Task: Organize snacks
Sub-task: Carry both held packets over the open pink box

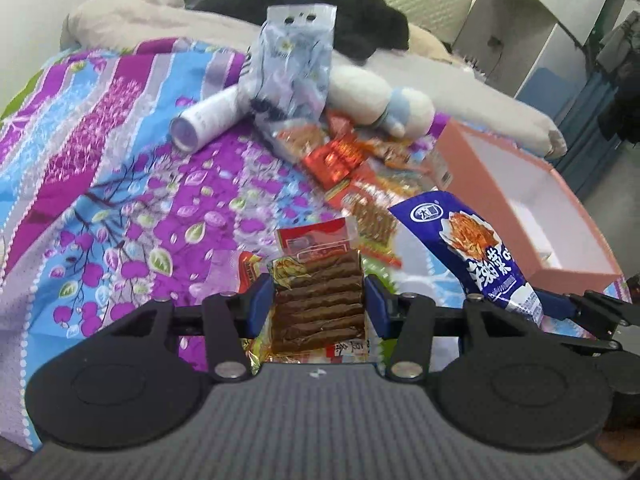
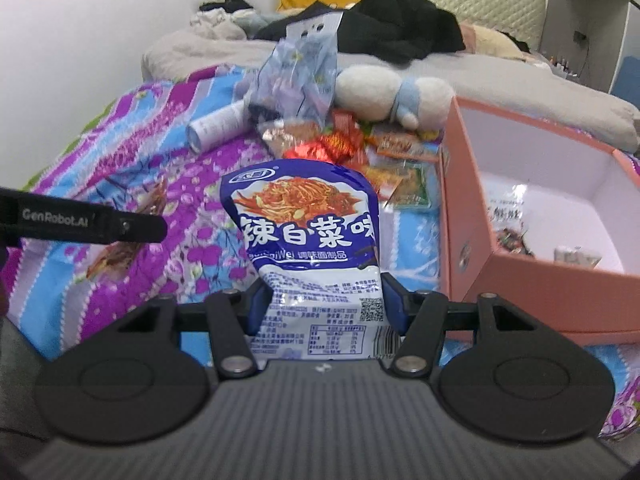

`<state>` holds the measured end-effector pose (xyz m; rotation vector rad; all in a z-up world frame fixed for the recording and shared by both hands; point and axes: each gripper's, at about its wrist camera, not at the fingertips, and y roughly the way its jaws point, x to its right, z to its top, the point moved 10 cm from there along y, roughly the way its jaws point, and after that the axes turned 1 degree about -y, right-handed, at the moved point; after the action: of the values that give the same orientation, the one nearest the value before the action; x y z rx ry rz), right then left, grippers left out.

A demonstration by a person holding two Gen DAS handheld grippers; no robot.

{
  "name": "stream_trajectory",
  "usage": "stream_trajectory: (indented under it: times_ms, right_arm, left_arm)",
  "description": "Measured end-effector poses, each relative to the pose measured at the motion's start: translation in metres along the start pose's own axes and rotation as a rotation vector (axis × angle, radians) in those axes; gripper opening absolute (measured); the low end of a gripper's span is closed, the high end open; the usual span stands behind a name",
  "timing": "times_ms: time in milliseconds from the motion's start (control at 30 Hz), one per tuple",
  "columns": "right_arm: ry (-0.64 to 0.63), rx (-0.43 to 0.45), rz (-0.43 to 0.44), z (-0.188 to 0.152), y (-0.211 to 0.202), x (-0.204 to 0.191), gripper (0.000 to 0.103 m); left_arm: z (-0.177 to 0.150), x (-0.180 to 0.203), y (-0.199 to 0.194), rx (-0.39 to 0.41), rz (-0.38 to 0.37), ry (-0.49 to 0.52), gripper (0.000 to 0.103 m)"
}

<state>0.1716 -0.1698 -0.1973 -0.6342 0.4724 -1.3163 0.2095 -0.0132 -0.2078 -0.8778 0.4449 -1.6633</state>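
Left wrist: fingers grip brown snack pack; right fingers seemingly clamp blue packet.

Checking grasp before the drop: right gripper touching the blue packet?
Touching. Right wrist view: right gripper has both blue pads pressed against the blue packet, holding it upright.

My blue snack pouch blocks the bedspread behind it, and its lower end slips out of sight under the camera mount. Inside the pink box I can only make out blurred wrappers; the near wall hides the rest. From the left wrist, the brown strip pack covers whatever lies under it, and the snack pile is smeared beyond reading.
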Motion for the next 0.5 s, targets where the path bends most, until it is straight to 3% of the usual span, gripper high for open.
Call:
stream_trajectory:
  times_ms: [500]
  right_arm:
    - [0.031, 0.15, -0.048, 0.067, -0.063, 0.042, 0.06]
  left_arm:
    - [0.072, 0.075, -0.053, 0.134, -0.052, 0.045, 0.056]
